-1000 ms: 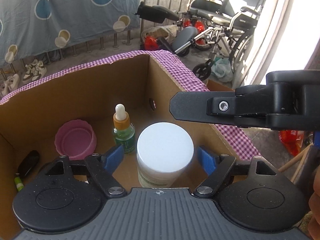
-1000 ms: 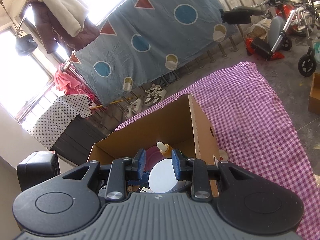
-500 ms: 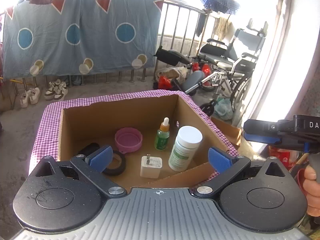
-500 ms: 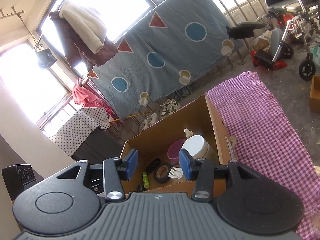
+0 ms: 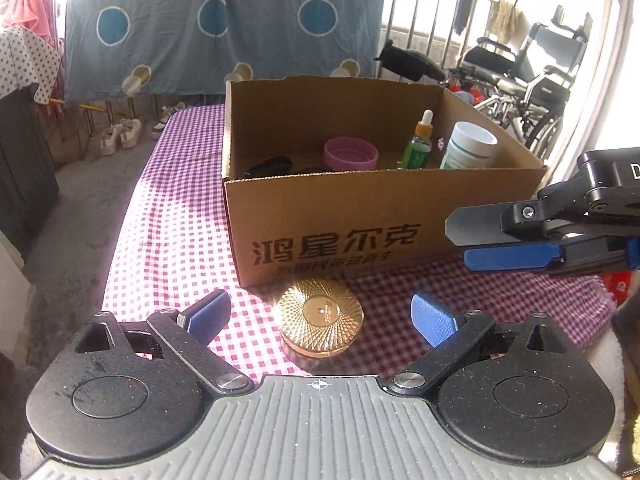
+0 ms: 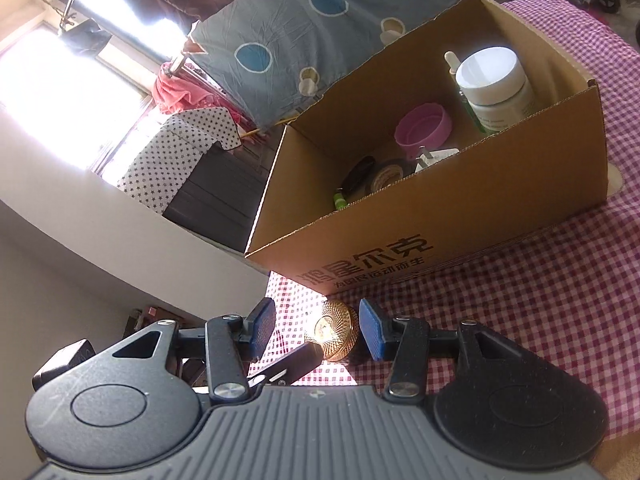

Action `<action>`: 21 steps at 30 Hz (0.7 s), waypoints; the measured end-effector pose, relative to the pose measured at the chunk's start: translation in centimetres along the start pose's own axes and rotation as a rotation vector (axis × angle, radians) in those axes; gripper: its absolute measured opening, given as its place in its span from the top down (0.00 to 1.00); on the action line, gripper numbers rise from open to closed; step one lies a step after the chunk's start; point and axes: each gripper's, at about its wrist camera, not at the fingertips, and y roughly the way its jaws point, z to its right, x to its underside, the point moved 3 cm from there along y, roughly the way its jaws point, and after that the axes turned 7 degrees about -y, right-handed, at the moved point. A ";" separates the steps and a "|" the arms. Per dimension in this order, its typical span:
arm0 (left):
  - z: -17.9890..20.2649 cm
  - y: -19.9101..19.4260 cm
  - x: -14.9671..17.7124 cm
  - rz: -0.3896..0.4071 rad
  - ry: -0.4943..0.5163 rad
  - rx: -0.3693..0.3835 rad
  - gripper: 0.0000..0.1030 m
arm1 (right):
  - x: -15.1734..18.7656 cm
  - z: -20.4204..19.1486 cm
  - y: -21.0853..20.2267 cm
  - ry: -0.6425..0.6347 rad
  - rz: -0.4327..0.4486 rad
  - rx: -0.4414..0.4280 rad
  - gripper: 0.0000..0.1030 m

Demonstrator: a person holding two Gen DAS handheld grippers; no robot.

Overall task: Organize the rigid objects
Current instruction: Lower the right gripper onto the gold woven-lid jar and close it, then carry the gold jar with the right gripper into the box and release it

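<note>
The left gripper (image 5: pixel 320 314) hangs spread wide, having just narrowed a touch, nothing between its pads; the gold round case (image 5: pixel 321 322) lies on the checked bench (image 5: pixel 168 240) below the gap. The right gripper (image 6: pixel 318 328) is partly spread and empty, aimed at the same case (image 6: pixel 332 334). Just behind the case stands the cardboard box (image 5: pixel 360 224), which holds a white-capped jar (image 5: pixel 470 146), a green dropper bottle (image 5: pixel 418 148), a pink lid (image 5: pixel 350 154) and a white plug (image 6: pixel 434 158).

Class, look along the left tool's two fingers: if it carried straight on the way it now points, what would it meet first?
Most likely the round gold lid on the checked tablecloth, centred between the open left tool fingers; the cardboard box stands just beyond. Depth is uncertain.
</note>
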 end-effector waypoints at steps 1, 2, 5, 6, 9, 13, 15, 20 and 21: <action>-0.2 0.4 0.5 -0.008 0.016 -0.008 0.09 | 0.2 0.0 0.9 0.002 -0.019 0.004 0.52; -0.4 0.9 0.7 -0.015 0.023 -0.018 0.12 | 0.5 0.0 1.9 0.007 -0.039 0.009 0.52; -0.7 2.0 1.1 -0.037 0.029 -0.020 0.23 | 1.0 0.3 4.4 0.022 -0.088 0.021 0.53; -0.9 2.3 1.2 -0.043 0.032 -0.016 0.24 | 1.0 0.3 4.9 0.024 -0.098 0.024 0.54; -1.1 3.1 1.7 -0.057 0.053 -0.019 0.27 | 1.6 0.4 6.6 0.023 -0.136 0.031 0.56; -1.4 4.0 2.1 -0.086 0.063 -0.011 0.29 | 1.8 0.6 8.2 0.019 -0.170 0.043 0.60; -1.6 4.3 2.1 -0.092 0.059 -0.006 0.31 | 1.9 0.7 8.7 0.018 -0.177 0.047 0.61; -1.9 4.6 2.2 -0.095 0.041 0.022 0.44 | 1.8 0.9 9.2 0.017 -0.174 0.032 0.61; -1.9 4.5 2.3 -0.091 0.041 0.020 0.44 | 1.8 0.8 9.2 0.013 -0.172 0.031 0.61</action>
